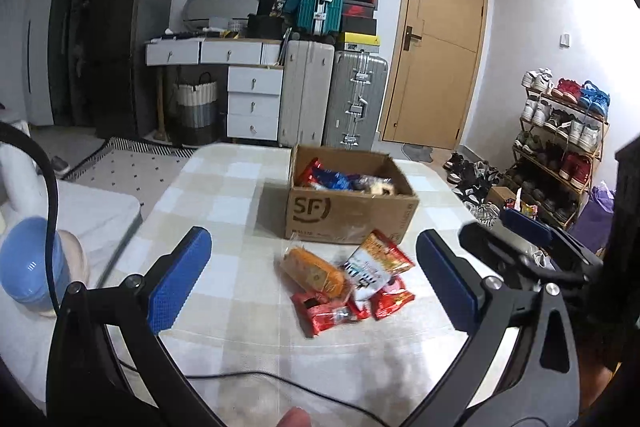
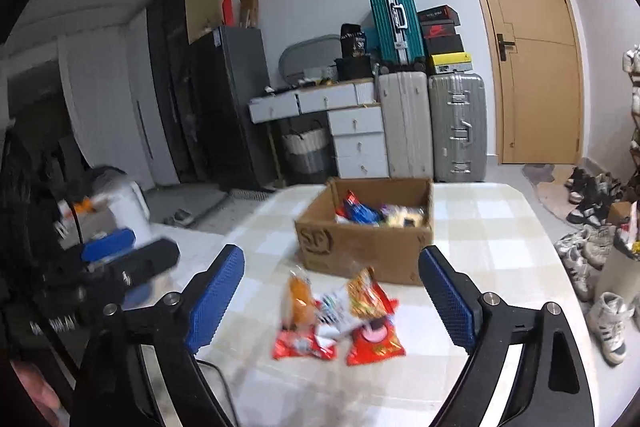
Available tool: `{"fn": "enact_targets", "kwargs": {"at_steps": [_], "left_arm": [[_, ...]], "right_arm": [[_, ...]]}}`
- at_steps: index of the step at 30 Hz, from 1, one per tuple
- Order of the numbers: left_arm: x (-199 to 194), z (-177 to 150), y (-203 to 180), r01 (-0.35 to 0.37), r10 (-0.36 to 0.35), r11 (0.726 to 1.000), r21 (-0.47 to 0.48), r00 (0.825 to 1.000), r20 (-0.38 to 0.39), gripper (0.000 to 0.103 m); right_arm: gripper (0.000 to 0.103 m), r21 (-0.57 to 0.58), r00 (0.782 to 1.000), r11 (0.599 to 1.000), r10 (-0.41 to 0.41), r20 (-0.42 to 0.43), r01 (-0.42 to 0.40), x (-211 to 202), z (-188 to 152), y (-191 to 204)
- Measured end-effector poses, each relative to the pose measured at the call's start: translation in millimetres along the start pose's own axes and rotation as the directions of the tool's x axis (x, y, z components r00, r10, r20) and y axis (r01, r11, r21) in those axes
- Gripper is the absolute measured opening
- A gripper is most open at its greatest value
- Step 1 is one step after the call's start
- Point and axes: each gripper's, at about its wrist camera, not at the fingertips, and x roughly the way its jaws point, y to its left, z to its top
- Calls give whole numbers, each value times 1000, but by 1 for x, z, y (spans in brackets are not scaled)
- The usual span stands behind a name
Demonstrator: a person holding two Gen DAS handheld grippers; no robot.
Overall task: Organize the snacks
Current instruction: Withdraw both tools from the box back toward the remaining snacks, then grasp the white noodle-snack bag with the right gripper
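Snack packets (image 1: 344,180) fill cardboard box (image 1: 348,215); more packets (image 1: 348,279) lie beside.

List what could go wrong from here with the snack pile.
1. The packets overlap in a heap, so the open left gripper may pinch two at once.
2. A black cable crosses the table near the grippers and could snag.
3. The cardboard box already holds snacks; a dropped packet might slide off them.
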Motion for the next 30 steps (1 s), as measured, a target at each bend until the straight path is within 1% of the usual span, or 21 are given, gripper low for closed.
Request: {"fn": "enact_targets", "kwargs": {"at_steps": [2, 3, 5, 6, 7, 8, 9, 10, 12, 14, 15, 20, 23, 27, 30], "left_arm": [[30, -12, 10, -16, 15, 1000, -16, 999, -49, 102], [44, -21, 18, -8, 4, 999, -40, 996, -92, 102], [70, -33, 31, 4, -23, 995, -101, 981, -194, 102], [83, -38, 37, -5, -29, 991, -136, 969, -247, 102], [93, -40, 42, -8, -39, 987, -162, 958, -284, 102], [100, -39, 45, 1, -58, 983, -185, 952, -300, 102], [105, -37, 50, 13, -75, 978, -207, 952, -297, 102], [107, -35, 53, 11, -72, 978, -210, 956, -284, 102], [110, -32, 55, 6, -57, 982, -189, 963, -265, 102], [113, -29, 57, 14, -63, 982, -187, 964, -258, 102], [115, -30, 59, 19, -73, 979, -202, 962, -264, 102], [121, -31, 63, 29, -108, 965, -261, 949, -295, 102], [118, -33, 65, 21, -110, 959, -284, 946, -304, 102], [118, -36, 66, 17, -116, 952, -307, 944, -308, 102], [123, -36, 66, 9, -109, 952, -305, 944, -313, 102]], "right_arm": [[91, -21, 999, 1000, -11, -34, 11, 14, -13, -1], [91, -27, 999, 1000, -10, -47, 9, 21, -19, -4], [91, -28, 996, 1000, -8, -91, 5, 36, -33, -9], [91, -25, 994, 1000, -7, -111, 4, 43, -36, -13], [91, -17, 989, 1000, -9, -151, 7, 53, -41, -17], [91, -10, 983, 1000, -5, -182, 3, 60, -44, -21], [91, -7, 979, 1000, 8, -205, -10, 65, -48, -26], [91, -7, 977, 1000, 18, -215, -20, 69, -51, -29], [91, -24, 975, 1000, 14, -222, -20, 75, -56, -36], [91, -36, 972, 999, 6, -234, -15, 80, -58, -41], [91, -32, 971, 999, 6, -237, -14, 82, -58, -43], [91, 56, 962, 997, 63, -266, -49, 92, -58, -53], [91, 107, 961, 992, 91, -261, -65, 92, -54, -53], [91, 190, 957, 980, 115, -266, -65, 103, -51, -58], [91, 216, 951, 975, 104, -292, -40, 119, -49, -59]]}}
